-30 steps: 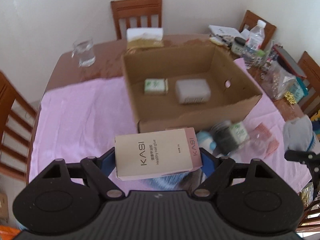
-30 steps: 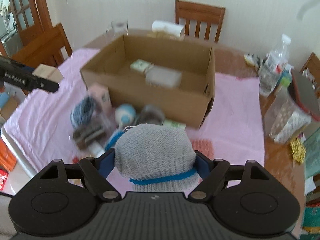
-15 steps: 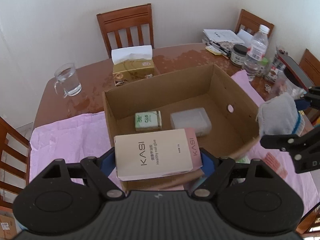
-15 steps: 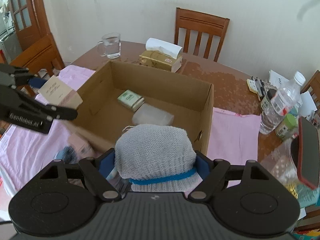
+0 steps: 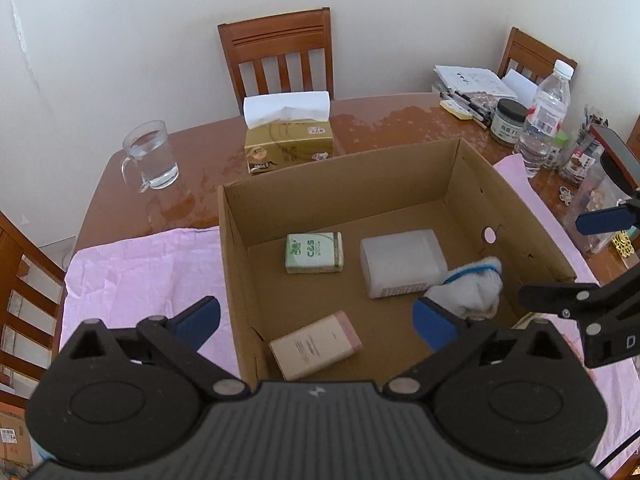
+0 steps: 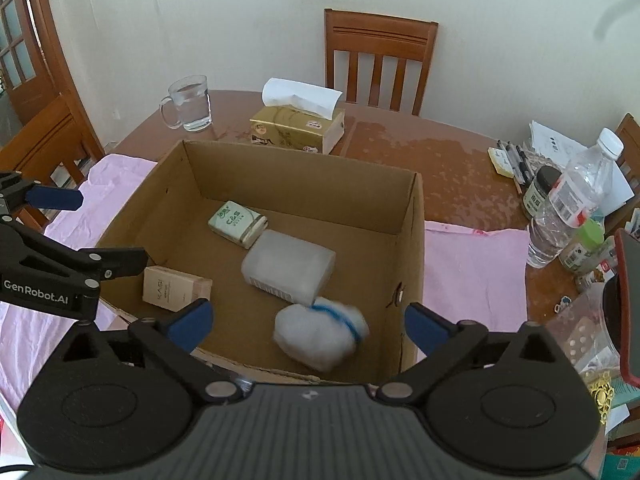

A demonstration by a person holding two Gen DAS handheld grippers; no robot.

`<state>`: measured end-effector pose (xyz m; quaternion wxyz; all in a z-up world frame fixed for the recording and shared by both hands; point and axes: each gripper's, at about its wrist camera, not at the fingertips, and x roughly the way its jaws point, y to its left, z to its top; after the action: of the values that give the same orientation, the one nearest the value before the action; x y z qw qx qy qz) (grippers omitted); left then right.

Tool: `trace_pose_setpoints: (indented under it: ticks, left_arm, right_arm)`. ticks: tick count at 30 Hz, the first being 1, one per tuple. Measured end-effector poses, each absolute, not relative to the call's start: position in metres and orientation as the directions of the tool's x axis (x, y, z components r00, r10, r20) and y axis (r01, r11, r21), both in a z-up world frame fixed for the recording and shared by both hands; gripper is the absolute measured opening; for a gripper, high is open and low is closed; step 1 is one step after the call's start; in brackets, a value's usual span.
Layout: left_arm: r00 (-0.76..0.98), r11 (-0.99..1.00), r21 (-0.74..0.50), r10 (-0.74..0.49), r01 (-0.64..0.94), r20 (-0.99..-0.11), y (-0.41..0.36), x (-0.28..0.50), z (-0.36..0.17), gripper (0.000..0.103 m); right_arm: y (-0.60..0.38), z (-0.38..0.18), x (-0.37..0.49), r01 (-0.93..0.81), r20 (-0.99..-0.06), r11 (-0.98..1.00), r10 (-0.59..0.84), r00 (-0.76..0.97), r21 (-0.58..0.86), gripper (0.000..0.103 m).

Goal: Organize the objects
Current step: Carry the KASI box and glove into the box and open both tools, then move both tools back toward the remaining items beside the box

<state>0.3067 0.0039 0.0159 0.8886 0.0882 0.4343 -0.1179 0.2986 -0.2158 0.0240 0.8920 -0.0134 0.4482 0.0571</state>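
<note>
Both jaws have just popped wide, nothing between them: the left hand-held gripper [image 5: 316, 322] let go, and the KASI carton [image 5: 316, 345] lies flat in the cardboard box [image 5: 520, 216]. Same for the right hand-held gripper [image 6: 308, 322]; the knit sock [image 6: 320, 336] is blurred beside the white case [image 6: 288, 266]. Behind the box on the tabletop [image 6: 448, 160]: tissue box [image 6: 298, 128], glass mug [image 6: 190, 104], bottle [image 6: 568, 208].
</note>
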Motion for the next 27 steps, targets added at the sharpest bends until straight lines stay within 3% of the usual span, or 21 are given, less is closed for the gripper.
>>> trace_pose_setpoints:
  ticks: [27]
  left_arm:
    - [0.632, 0.943, 0.088, -0.143, 0.321, -0.762, 0.001, 0.220, 0.002, 0.102]
  right_arm:
    - [-0.232, 0.001, 0.215, -0.059, -0.791, 0.998, 0.065, 0.608, 0.037, 0.103]
